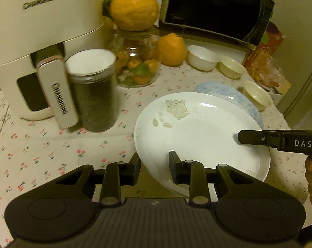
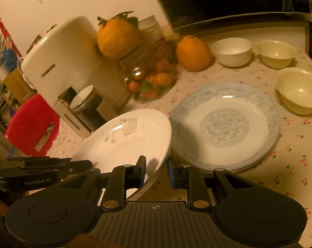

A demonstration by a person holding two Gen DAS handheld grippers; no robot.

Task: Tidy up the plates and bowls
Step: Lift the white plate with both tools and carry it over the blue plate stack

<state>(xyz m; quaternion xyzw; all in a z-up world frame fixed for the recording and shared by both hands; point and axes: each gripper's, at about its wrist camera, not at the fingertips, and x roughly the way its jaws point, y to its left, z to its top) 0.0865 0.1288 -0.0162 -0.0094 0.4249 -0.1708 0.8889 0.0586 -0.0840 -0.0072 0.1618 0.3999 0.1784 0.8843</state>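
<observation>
A white plate with a faint rose print [image 1: 199, 128] is lifted and tilted above the table; it also shows in the right wrist view [image 2: 127, 142]. My left gripper [image 1: 154, 165] straddles its near-left rim, jaws partly apart. My right gripper [image 2: 156, 171] straddles its opposite rim, jaws also apart with a gap showing; it also shows in the left wrist view [image 1: 244, 139]. A blue-rimmed plate [image 2: 226, 124] lies flat on the table behind, partly hidden in the left wrist view [image 1: 228, 95]. A white bowl [image 2: 232, 50] and two cream bowls [image 2: 276, 53] [image 2: 300, 91] stand beyond.
A cream air fryer [image 1: 32, 47] and a dark jar with a white lid [image 1: 94, 91] stand at left. A glass jar of small oranges [image 1: 137, 66], two large citrus fruits [image 1: 172, 49] and a microwave [image 1: 213, 8] line the back. A red stool [image 2: 32, 124] is beside the table.
</observation>
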